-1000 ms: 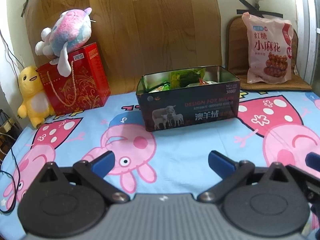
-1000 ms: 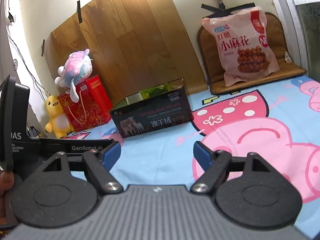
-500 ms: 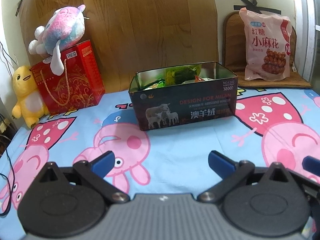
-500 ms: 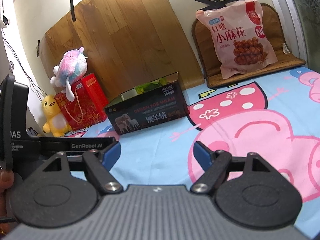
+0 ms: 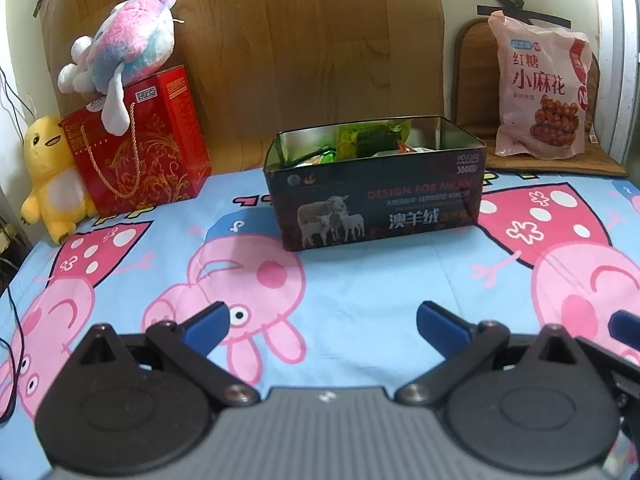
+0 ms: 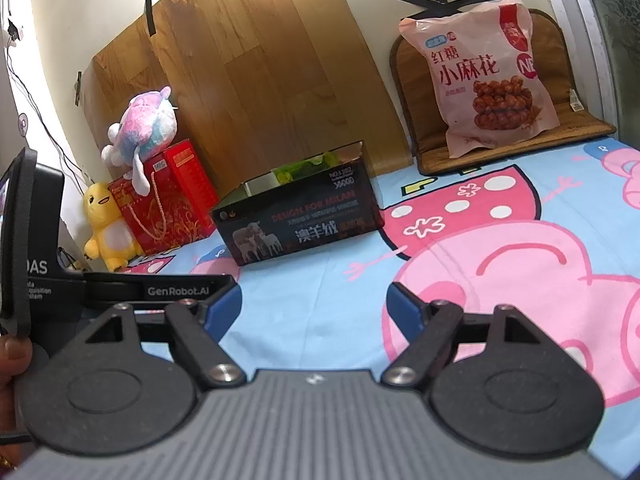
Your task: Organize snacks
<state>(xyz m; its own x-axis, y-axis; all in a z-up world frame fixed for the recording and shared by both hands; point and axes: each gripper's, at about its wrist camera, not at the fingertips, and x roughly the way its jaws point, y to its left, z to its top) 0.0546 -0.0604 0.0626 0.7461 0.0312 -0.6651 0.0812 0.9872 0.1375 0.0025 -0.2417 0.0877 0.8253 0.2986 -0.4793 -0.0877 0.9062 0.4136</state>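
A dark open tin box (image 5: 380,204) with a sheep picture stands on the cartoon sheet, with green and other snack packets (image 5: 372,140) inside. It also shows in the right wrist view (image 6: 300,220). A large pink snack bag (image 5: 540,88) leans upright on a brown mat at the back right, also in the right wrist view (image 6: 488,76). My left gripper (image 5: 322,322) is open and empty, well short of the box. My right gripper (image 6: 314,308) is open and empty, to the right of the left one.
A red gift bag (image 5: 140,152) with a pink-blue plush (image 5: 124,56) on top and a yellow plush (image 5: 48,176) stand at the back left. A wooden board (image 5: 300,40) leans on the wall behind the box. The left gripper's body (image 6: 100,288) sits left of my right gripper.
Both grippers have drawn back and tilted slightly; the box and the pink bag sit a little higher and farther in the views. Both stay open and empty.
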